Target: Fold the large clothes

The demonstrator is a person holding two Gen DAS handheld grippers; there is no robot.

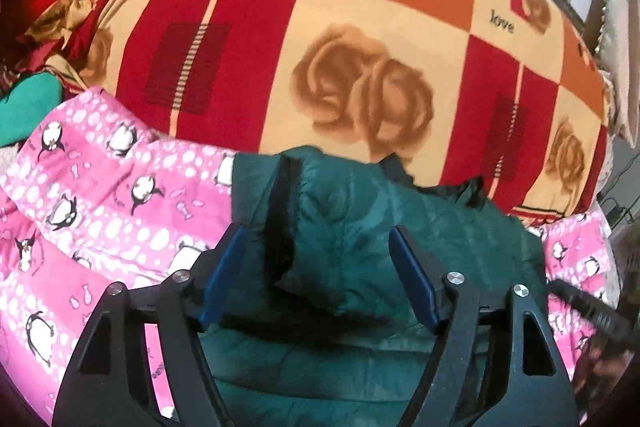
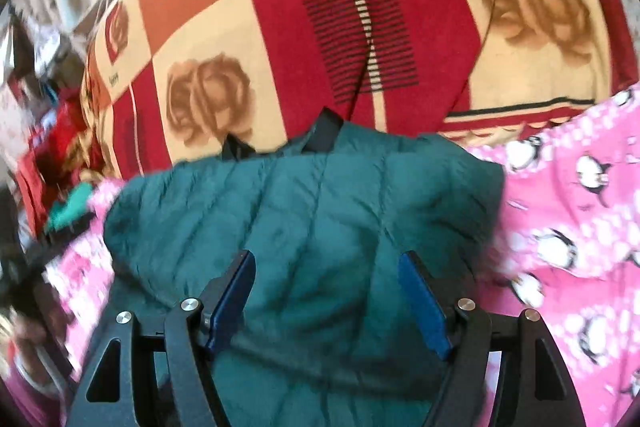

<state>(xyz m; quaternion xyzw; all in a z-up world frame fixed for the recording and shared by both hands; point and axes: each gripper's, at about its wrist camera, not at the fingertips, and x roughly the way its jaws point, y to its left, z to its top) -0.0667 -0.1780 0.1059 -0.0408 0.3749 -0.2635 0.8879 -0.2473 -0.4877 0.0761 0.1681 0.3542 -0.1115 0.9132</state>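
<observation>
One crumpled, quilted teal jacket (image 2: 320, 219), dark-trimmed.

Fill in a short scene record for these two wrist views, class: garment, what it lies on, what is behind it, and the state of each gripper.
garment: dark green quilted jacket, bunched, partly folded
lies on: pink penguin-print cover
behind it: red, orange and cream blanket with roses and the word "love"
left gripper: open, jaws either side of a jacket fold, not closed on it
right gripper: open, above the jacket's quilted surface
far left side: heap of other clothes, blurred
</observation>
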